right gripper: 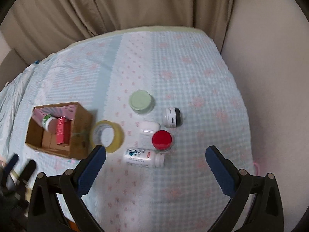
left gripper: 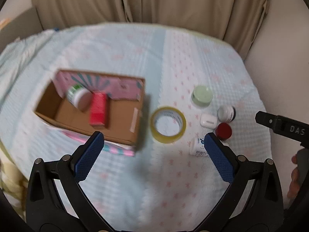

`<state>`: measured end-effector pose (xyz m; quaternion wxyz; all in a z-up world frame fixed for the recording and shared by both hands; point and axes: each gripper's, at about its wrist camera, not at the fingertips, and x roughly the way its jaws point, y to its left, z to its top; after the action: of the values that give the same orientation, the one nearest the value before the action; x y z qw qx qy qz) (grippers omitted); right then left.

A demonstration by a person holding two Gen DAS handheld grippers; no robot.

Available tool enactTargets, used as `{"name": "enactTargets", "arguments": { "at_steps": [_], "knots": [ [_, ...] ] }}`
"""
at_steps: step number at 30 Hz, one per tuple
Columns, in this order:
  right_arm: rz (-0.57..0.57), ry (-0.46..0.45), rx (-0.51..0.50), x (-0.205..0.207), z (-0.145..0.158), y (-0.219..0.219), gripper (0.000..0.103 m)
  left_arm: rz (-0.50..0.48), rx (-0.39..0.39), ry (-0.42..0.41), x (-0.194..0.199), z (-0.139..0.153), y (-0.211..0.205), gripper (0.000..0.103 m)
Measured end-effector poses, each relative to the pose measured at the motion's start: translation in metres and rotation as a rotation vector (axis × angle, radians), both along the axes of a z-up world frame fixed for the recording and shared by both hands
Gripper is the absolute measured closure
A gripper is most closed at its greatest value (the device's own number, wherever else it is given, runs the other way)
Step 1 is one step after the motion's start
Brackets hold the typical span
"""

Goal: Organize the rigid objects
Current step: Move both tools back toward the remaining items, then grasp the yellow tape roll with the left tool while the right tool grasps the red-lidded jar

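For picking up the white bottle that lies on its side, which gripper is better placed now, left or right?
Probably the right gripper. It is open, and the white bottle lies just ahead between its fingers. The left gripper, also open, faces the tape roll and cardboard box.

A home bedroom: a bed spread with a pale blue quilted coverlet (right gripper: 193, 81) printed with pink flowers stands against a plain wall (right gripper: 270, 77), with long beige curtains (right gripper: 115, 5) hanging in folds behind its far edge
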<state>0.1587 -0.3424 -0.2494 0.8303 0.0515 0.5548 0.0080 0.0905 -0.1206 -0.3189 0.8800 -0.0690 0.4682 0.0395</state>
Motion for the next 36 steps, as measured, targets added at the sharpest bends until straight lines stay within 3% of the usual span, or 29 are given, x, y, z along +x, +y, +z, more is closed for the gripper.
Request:
{"name": "enactTargets", "arguments": {
  "at_steps": [4, 16, 25, 27, 30, 36],
  "knots": [
    [-0.028, 0.035, 0.02, 0.014, -0.044, -0.006, 0.0, 0.031, -0.034, 0.062, 0.021, -0.054, -0.016, 0.0],
    [-0.086, 0.12, 0.028, 0.04, -0.128, -0.014, 0.001, 0.127, -0.041, 0.168, 0.079, -0.15, -0.038, 0.0],
    [-0.1, 0.161, 0.027, 0.057, -0.163, -0.009, 0.004, 0.223, -0.014, 0.239, 0.104, -0.18, -0.038, 0.0],
    [-0.09, 0.164, 0.014, 0.059, -0.167, -0.004, 0.006, 0.246, -0.01, 0.255, 0.107, -0.183, -0.041, 0.001],
    [-0.075, 0.162, 0.012, 0.06, -0.169, -0.002, 0.019, 0.257, 0.01, 0.252, 0.112, -0.185, -0.045, 0.001],
    [-0.066, 0.171, 0.005, 0.066, -0.173, -0.006, 0.023, 0.249, 0.07, 0.249, 0.128, -0.186, -0.053, 0.001]
  ]
}}
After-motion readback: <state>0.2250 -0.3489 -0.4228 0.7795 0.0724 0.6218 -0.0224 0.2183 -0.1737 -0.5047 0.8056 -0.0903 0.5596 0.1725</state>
